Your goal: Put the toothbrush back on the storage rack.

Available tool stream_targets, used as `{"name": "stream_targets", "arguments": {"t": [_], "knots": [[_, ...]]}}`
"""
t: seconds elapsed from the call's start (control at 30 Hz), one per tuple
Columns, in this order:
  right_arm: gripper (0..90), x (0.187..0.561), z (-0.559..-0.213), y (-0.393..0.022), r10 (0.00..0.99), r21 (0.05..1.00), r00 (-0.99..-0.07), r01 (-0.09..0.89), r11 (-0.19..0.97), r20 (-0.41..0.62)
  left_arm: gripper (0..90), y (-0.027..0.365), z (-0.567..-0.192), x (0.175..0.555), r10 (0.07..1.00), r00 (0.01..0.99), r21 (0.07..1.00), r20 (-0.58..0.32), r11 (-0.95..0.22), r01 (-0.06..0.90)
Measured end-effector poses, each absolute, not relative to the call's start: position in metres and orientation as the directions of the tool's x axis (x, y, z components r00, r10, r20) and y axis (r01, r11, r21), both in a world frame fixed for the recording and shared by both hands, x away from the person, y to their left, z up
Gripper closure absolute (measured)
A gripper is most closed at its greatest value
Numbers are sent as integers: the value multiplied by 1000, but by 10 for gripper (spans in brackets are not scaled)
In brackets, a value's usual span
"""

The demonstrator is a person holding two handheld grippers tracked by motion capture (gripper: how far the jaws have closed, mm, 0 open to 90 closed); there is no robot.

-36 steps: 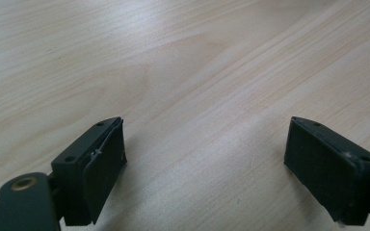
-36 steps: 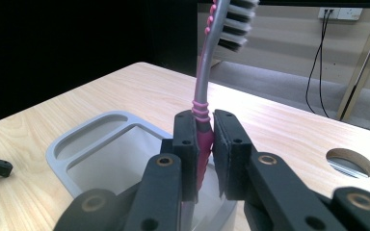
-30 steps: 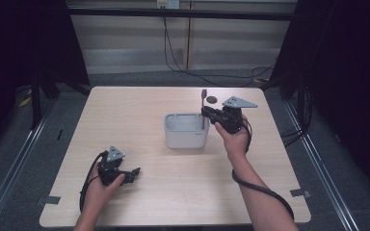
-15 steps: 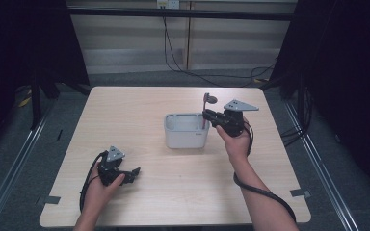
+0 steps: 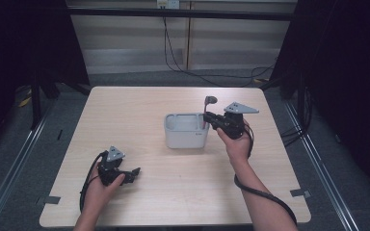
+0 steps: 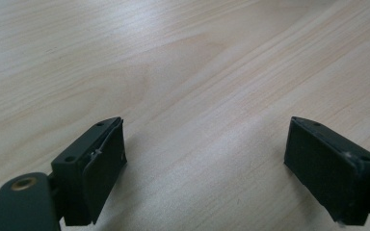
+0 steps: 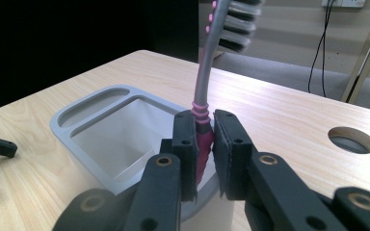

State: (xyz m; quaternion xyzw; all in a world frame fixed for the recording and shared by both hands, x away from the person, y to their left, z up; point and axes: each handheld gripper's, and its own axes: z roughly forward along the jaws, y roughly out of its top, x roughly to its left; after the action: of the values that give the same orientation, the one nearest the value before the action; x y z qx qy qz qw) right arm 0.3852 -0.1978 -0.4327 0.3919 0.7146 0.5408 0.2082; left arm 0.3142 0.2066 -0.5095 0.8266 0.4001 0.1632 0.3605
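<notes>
**Toothbrush pinched at the rim of the grey holder**

My right gripper (image 7: pixel 204 144) has its two jaws closed tight on one toothbrush (image 7: pixel 203 103), clamping the ribbed pink grip of the handle. The brush stands nearly upright, its grey neck rising to a bristled head at the top of the right gripper view. In the high view the same gripper (image 5: pixel 211 119) sits at the right edge of the holder (image 5: pixel 185 130), with the brush head (image 5: pixel 210 100) showing above it.

The holder (image 7: pixel 107 126) is a single pale grey rectangular tub with a wide main well and a narrow slot along its far side. The lower end of the brush hangs just at the near rim; I cannot tell for sure whether its tip is inside the well or only beside it, since my own jaws hide that part.

My left gripper (image 6: pixel 207 168) rests low over bare wood with its jaws spread wide and nothing between them. In the high view it (image 5: pixel 125 173) lies near the table's front left, well apart from the holder.

The table (image 5: pixel 125 115) is light, wood-grained and rectangular, with one round cable hole (image 7: pixel 352 139) seen past my right jaws. Around it the floor is dark grey with metal rails on both sides. Behind stands a pale panelled wall (image 5: pixel 125 38) with black cables (image 5: pixel 173 48) hanging down it, and dark curtains close off the left and right.
</notes>
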Motion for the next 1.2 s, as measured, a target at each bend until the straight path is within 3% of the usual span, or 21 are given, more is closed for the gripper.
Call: {"name": "stream_targets", "arguments": {"t": [1.07, 1.2], "knots": [[780, 377, -437, -200, 779, 933, -615, 338, 125, 118, 139, 207, -509, 314, 779, 627, 726, -18, -420, 544], [743, 377, -437, -200, 782, 934, -612, 337, 121, 120, 139, 207, -509, 314, 779, 626, 726, -18, -420, 544]]}}
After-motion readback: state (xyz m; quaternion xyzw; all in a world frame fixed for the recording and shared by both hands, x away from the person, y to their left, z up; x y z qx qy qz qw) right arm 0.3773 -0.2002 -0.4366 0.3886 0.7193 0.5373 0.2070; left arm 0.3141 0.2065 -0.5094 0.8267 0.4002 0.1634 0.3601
